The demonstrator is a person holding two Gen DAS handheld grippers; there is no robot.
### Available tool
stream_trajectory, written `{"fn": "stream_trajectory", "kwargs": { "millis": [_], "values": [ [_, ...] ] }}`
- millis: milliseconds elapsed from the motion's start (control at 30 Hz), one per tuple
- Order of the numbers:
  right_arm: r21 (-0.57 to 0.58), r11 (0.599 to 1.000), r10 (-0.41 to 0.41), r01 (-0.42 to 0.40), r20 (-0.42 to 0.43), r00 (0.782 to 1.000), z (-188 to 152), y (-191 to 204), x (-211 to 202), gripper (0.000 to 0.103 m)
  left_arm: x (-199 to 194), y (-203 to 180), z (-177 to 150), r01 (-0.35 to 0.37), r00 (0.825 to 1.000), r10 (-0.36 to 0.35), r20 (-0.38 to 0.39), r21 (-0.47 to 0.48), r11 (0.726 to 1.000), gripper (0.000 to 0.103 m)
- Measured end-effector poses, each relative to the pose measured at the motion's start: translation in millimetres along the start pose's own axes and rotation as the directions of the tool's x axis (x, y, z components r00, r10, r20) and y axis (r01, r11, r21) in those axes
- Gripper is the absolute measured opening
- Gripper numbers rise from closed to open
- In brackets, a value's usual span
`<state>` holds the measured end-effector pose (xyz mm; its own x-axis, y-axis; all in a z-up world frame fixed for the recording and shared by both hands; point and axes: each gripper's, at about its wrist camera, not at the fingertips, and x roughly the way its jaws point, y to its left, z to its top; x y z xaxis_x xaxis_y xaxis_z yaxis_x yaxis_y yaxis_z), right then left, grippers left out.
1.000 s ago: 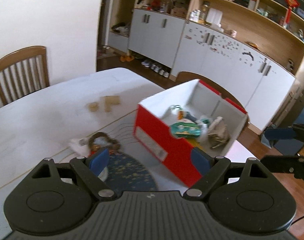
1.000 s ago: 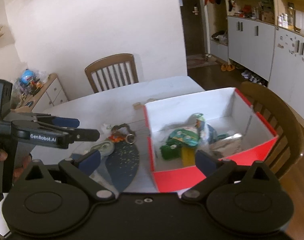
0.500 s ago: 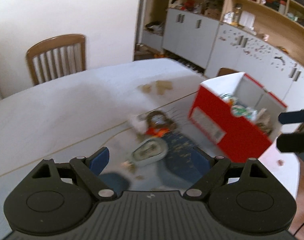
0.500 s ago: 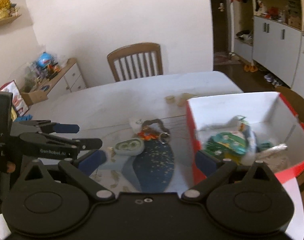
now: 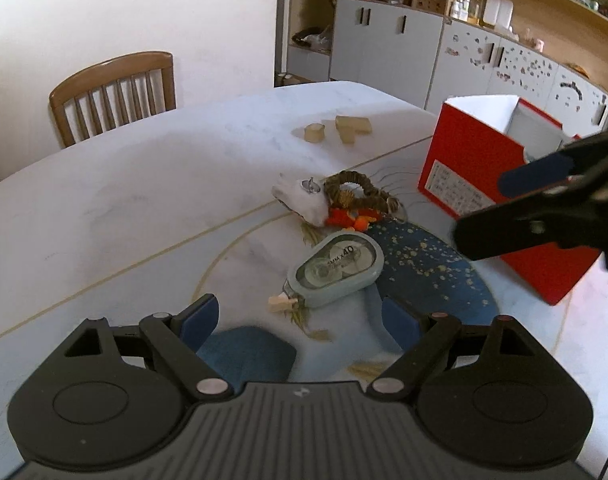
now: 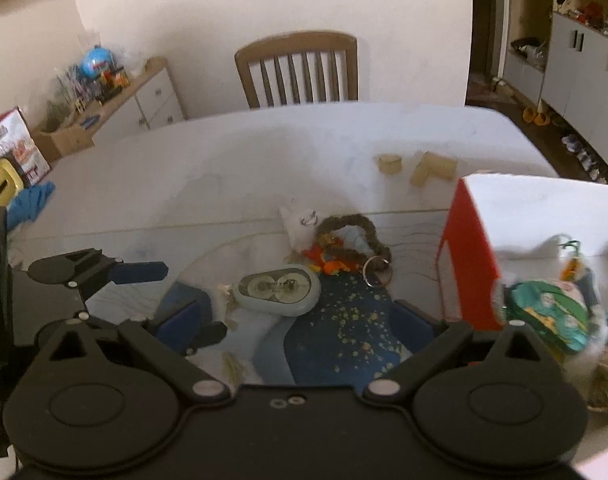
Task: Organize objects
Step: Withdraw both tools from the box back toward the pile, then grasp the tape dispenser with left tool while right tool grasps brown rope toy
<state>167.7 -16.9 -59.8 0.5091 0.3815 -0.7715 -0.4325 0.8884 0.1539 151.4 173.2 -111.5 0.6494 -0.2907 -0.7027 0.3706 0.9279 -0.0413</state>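
White and faintly marbled, the table [image 5: 115, 200] fills the middle of both views, with a thin gold line curving across it and a dark blue, gold-speckled patch [image 5: 428, 268] near the lower centre. At the upper left of the left wrist view a wooden chair [image 5: 115, 92] stands against a plain white wall; at the upper right run grey cabinets [image 5: 388, 48] below open wooden shelves crowded with small things. Low in the centre of that view lies a pale green correction tape dispenser [image 5: 336, 270], flat on the table, with a small clutter just beyond it: a white lump [image 5: 301, 200], a braided brown ring [image 5: 360, 192] and some orange scraps [image 5: 350, 218]. Two pale wooden blocks [image 5: 336, 130] sit farther back. At the right edge stands a red box [image 5: 476, 176] with a white inside, already holding mixed items in the right wrist view. The left gripper [image 5: 299, 320] hangs just short of the dispenser, jaws wide and empty. The right gripper [image 6: 297, 320] is likewise spread apart, holding nothing, with the dispenser just ahead of it.
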Motion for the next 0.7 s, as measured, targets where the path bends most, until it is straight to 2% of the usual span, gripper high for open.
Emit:
{"fn": "stream_trajectory", "kwargs": {
  "millis": [133, 267, 467, 533, 667, 700],
  "values": [
    [0.003, 1.0, -0.014, 0.014, -0.008, 1.0, 12.6, -4.4, 20.7, 0.099, 16.4, -5.3, 4.4, 0.001, 1.0, -0.002, 0.018, 0.047, 0.999, 0.089],
    [-0.004, 0.999, -0.035, 0.035, -0.012, 0.999, 24.9, -10.1, 39.2, 0.099, 30.1, -8.1, 6.9, 0.015, 1.0, -0.016, 0.005, 0.064, 0.998, 0.089],
    [-0.03, 0.999, -0.033, 0.032, -0.045, 0.998, 39.1, -20.4, 63.7, 0.088, 42.2, -11.8, 10.9, 0.023, 1.0, -0.024, 0.008, 0.1, 0.995, 0.089],
    [-0.047, 0.998, -0.037, 0.035, -0.06, 0.998, 42.0, -21.0, 70.4, 0.08, 47.0, -13.1, 12.4, 0.03, 1.0, -0.031, 0.005, 0.109, 0.994, 0.089],
    [-0.088, 0.996, -0.031, 0.024, -0.075, 0.997, 45.8, -19.0, 82.1, 0.074, 54.5, -17.2, 14.4, 0.039, 0.999, -0.039, 0.001, 0.126, 0.991, 0.089],
    [-0.095, 0.995, -0.027, 0.019, -0.081, 0.996, 46.6, -18.9, 84.8, 0.069, 55.9, -18.0, 14.6, 0.041, 0.999, -0.042, 0.0, 0.128, 0.991, 0.089]
  ]
}}
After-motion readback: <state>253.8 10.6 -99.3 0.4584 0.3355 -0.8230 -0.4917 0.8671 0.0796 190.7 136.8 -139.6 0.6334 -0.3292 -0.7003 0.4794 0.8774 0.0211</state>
